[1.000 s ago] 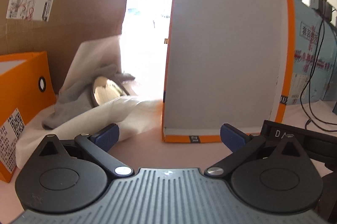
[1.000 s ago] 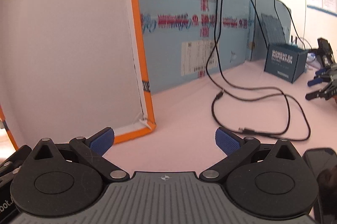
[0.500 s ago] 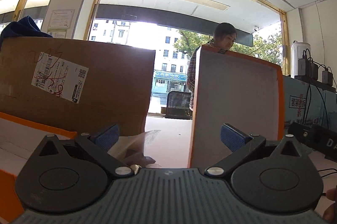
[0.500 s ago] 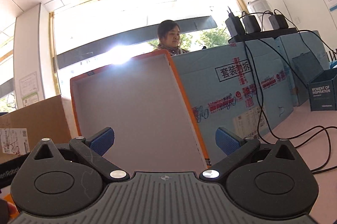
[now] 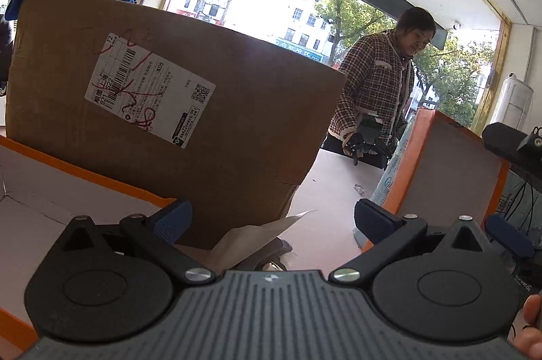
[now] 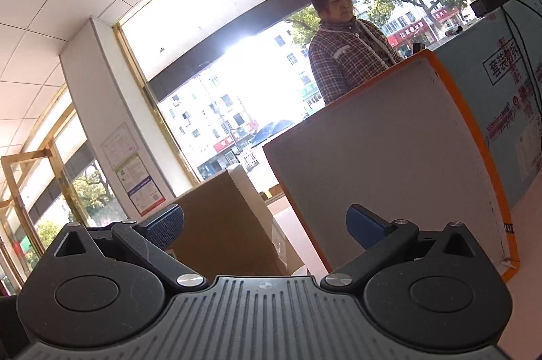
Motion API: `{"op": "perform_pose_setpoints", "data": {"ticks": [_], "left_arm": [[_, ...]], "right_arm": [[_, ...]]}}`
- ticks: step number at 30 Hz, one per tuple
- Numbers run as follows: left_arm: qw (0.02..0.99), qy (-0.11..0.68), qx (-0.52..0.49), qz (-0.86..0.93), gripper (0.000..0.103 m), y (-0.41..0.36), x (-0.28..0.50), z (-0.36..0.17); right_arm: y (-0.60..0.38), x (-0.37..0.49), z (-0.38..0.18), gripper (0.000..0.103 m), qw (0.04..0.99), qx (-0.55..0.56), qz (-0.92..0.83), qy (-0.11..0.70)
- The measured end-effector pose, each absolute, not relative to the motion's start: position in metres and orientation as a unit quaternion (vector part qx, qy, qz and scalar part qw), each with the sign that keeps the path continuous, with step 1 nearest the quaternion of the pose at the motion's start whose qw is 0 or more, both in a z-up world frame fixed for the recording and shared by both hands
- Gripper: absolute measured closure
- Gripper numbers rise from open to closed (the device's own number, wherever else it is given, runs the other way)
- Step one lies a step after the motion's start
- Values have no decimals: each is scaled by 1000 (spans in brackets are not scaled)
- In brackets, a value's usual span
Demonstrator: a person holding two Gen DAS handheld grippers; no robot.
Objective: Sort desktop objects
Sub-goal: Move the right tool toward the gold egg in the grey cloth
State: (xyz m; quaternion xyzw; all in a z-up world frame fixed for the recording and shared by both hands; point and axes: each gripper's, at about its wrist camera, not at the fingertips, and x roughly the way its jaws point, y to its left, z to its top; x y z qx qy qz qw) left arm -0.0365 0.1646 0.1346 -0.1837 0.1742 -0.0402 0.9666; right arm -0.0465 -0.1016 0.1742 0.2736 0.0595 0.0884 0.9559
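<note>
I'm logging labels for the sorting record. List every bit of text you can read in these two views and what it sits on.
"K05", "T2", "S22", "上海": shipping label on the brown cardboard box.
"套装(?)板": black-framed print on the blue box; middle character unclear.
Label's fine print, barcode and QR code: too small.
Wall notices, street shop signs: blurred.

Cardboard box (image 5: 176,109) left of upright lid (image 5: 440,170).

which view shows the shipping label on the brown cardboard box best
The left wrist view: the white shipping label faces the camera on the brown cardboard box. The right wrist view shows only a plain side of that box, no label.
</note>
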Motion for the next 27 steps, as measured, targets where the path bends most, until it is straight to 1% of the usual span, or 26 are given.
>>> {"op": "perform_pose_setpoints", "data": {"ticks": [3,5,8,9,11,12,13,15,16,23,26,27], "left_arm": [[956,209,-199,-45,0,165,-25,126],[956,224,-181,-46,0,158,-22,121],[966,221,-126,-58,0,141,-27,115],[968,219,-111,-54,0,137,-28,114],[968,223,-103,-58,0,136,-27,112],[965,229,-111,-67,0,138,-25,111],[957,249,-125,-79,2,142,-21,108],[941,287,-151,-98,5,147,-12,101],[935,300,-159,-102,5,148,-10,98],[946,294,-97,-98,6,134,-13,94],[943,303,-65,-119,20,126,-15,92],[937,316,-58,-135,21,123,-15,90]], "right_arm": [[-114,-14,150,0,932,321,94,135],[-125,2,135,0,904,367,115,187],[-126,19,123,1,881,373,153,248],[-125,23,119,3,870,382,171,262],[-123,28,114,3,856,392,190,279],[-122,31,111,6,850,394,194,289],[-121,33,108,8,844,400,200,296],[-121,37,102,14,830,415,213,307],[-121,39,100,15,826,417,215,312],[-114,54,83,16,835,391,190,337],[-104,57,73,16,847,364,177,344],[-100,57,70,16,852,353,178,342]]}}
